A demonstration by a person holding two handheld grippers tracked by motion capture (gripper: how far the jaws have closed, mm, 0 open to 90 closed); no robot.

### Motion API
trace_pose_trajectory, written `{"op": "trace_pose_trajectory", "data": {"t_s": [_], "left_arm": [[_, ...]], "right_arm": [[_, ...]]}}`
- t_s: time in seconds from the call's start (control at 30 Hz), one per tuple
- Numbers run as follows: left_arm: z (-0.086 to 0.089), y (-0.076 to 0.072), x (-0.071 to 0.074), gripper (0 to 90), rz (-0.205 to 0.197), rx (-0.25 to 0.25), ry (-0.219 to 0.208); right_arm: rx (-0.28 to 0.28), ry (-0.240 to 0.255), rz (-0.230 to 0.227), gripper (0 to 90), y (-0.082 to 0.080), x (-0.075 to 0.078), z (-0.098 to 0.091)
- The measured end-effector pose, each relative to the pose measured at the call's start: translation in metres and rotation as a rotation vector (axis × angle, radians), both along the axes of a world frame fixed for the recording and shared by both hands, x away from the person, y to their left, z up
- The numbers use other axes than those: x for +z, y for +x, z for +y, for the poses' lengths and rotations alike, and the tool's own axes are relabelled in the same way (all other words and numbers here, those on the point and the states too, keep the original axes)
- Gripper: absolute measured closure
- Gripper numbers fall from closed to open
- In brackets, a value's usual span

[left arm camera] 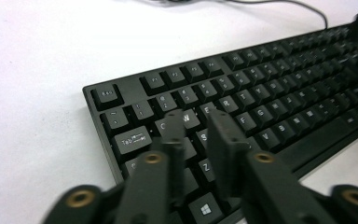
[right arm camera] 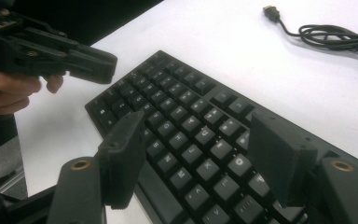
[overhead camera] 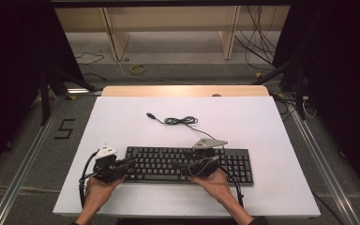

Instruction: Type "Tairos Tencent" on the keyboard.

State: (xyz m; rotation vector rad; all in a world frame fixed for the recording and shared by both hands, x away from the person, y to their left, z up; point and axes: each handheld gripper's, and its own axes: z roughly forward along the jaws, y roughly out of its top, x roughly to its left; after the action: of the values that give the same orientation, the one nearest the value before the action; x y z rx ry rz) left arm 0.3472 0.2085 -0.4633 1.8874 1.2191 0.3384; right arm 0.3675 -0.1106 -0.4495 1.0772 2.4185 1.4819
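A black keyboard (overhead camera: 187,164) lies on the white tabletop (overhead camera: 262,126) near its front edge. Its cable (overhead camera: 180,121) is coiled behind it, with the USB plug (overhead camera: 150,115) loose on the table. My left gripper (overhead camera: 130,162) hovers over the keyboard's left end. In the left gripper view the jaws of this gripper (left arm camera: 196,116) stand a narrow gap apart above the W and E keys (left arm camera: 199,114), with nothing between them. My right gripper (overhead camera: 180,165) is over the middle of the keyboard and points left. It (right arm camera: 198,126) is wide open above the keys (right arm camera: 186,126) and holds nothing.
The left gripper (right arm camera: 102,65) and the hand holding it appear at the upper left of the right gripper view. Bare white table surrounds the keyboard. Behind the table are wooden frame legs (overhead camera: 117,42), floor cables (overhead camera: 262,51) and black stands at both sides.
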Motion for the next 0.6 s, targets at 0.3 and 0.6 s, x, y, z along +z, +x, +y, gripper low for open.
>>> {"op": "trace_pose_trajectory", "data": {"t_s": [0.3,0.6], "left_arm": [[-0.005,0.009,-0.006,88.6,0.026,-0.019,0.038],[-0.010,0.013,-0.009,88.7,0.051,-0.027,0.065]], "right_arm": [[-0.020,0.021,-0.025,36.3,-0.009,0.001,-0.018],[-0.027,0.029,-0.030,35.9,-0.012,0.000,-0.026]]}}
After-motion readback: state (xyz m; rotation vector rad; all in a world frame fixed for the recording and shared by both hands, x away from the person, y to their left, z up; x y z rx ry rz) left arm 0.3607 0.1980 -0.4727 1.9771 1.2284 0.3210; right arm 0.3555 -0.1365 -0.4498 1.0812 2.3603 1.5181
